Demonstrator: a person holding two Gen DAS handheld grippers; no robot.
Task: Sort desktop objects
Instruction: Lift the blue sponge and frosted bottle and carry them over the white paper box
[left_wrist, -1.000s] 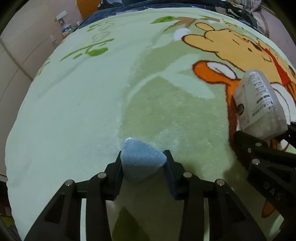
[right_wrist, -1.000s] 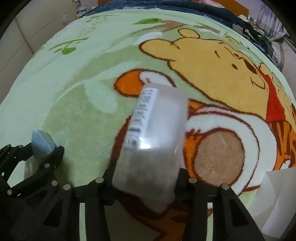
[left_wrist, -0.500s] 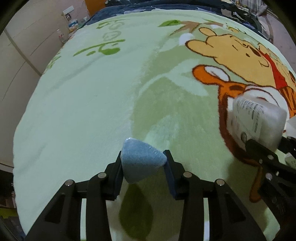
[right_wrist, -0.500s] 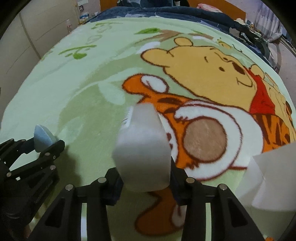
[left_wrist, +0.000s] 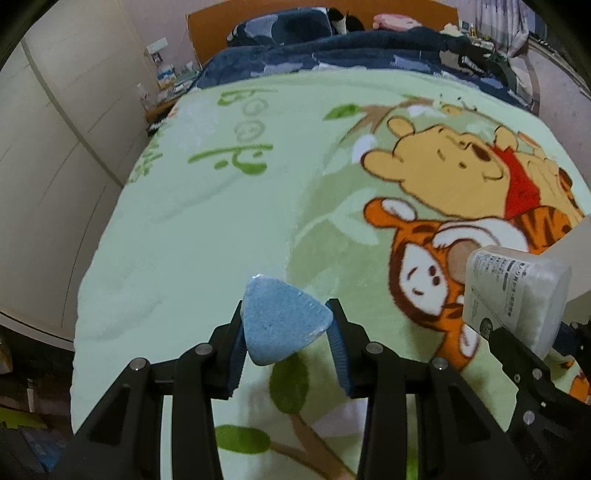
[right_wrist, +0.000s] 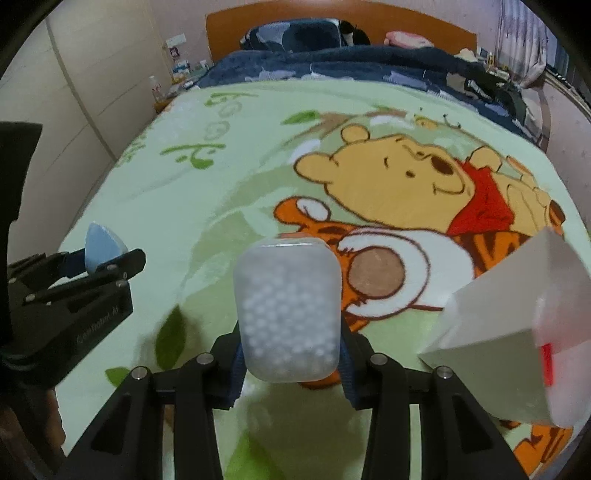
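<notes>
Above a pale green cartoon blanket (left_wrist: 207, 229) printed with a yellow bear and an orange tiger, two hand-held grippers each carry an object clear of the fabric. The left gripper (left_wrist: 286, 334) has its jaws clamped on a blue triangular sponge (left_wrist: 282, 321), rounded at the corners, one point aimed down between the blue finger pads (left_wrist: 338, 354). Beneath it the blanket shows a green leaf print. Seen from the right wrist camera, the same sponge (right_wrist: 101, 245) sits at the tip of the left gripper (right_wrist: 107, 260), out over the blanket's left edge — well apart from the other load.

The right gripper (right_wrist: 290, 349) is closed around a translucent plastic box (right_wrist: 288, 310) packed with small white round tips; the box stands end-on to that camera, over the tiger's belly on the blanket. From the left wrist camera the box (left_wrist: 513, 295) shows a printed label on its side and hangs over the blanket's right portion, by the tiger's face.

A white paper box (right_wrist: 517, 332) with a red mark on one face rests at the blanket's right edge, just beside the translucent box. Beyond the blanket's far end lie a dark blue quilt (right_wrist: 332, 68) and an orange-brown headboard (right_wrist: 406, 26); a cream wardrobe (left_wrist: 55, 147) stands to its left.
</notes>
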